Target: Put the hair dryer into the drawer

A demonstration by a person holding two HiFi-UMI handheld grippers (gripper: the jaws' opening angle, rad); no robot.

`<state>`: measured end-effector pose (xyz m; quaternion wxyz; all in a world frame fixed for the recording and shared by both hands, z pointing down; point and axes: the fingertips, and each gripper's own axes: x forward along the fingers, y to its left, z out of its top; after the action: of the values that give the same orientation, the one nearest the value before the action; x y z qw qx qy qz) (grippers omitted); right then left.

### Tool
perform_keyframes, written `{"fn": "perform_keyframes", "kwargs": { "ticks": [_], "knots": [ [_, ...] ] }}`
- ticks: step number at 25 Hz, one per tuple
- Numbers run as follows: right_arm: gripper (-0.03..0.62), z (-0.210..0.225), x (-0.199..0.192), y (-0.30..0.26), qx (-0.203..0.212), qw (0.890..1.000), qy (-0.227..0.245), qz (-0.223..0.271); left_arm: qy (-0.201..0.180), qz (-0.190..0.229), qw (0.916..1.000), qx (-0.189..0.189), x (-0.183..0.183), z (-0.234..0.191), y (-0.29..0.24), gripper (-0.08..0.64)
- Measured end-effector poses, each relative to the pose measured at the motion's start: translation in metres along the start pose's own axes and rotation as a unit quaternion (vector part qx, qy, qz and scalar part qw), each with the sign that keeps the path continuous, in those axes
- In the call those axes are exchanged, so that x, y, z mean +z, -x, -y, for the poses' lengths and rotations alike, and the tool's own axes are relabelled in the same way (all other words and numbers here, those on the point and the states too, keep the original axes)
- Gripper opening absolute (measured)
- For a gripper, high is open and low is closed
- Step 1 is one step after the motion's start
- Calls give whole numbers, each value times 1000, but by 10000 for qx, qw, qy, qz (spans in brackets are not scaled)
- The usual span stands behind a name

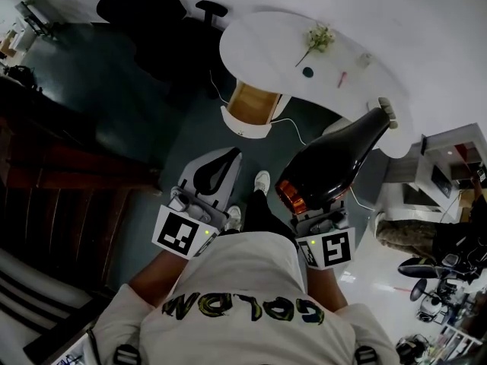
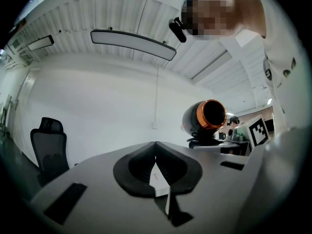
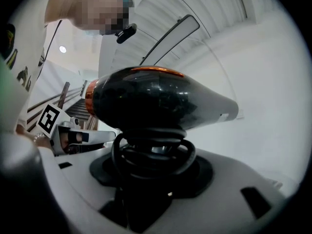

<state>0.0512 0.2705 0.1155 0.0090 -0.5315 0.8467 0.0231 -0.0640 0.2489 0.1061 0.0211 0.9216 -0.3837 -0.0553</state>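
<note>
My right gripper (image 3: 152, 165) is shut on the handle of a black hair dryer (image 1: 335, 166), around which its cord is coiled. The dryer has an orange ring at its rear end (image 1: 290, 195), and its pale nozzle (image 1: 386, 111) points away from me. It fills the right gripper view (image 3: 156, 101), and its orange end shows in the left gripper view (image 2: 207, 117). My left gripper (image 1: 227, 160) is held level beside it, its dark jaws meeting at the tips (image 2: 156, 144), with only a small white scrap in the hollow between them. I cannot make out a drawer for certain.
A curved white desk (image 1: 266, 44) stands ahead with small items on it, and a wood-fronted white cabinet (image 1: 251, 106) under its near edge. A black office chair (image 1: 209, 10) is behind it. Dark wooden furniture (image 1: 61, 196) is on the left and shelves (image 1: 449, 166) on the right.
</note>
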Motion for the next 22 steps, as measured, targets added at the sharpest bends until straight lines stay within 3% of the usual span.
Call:
{"fn": "perform_keyframes", "kwargs": {
  "ticks": [13, 22],
  "knots": [
    [247, 146, -16, -86, 203, 9997, -84, -59, -79, -83, 9998, 162, -12, -35, -160, 12],
    [247, 196, -22, -133, 445, 9989, -108, -123, -97, -131, 9994, 308, -19, -60, -221, 12]
  ]
}}
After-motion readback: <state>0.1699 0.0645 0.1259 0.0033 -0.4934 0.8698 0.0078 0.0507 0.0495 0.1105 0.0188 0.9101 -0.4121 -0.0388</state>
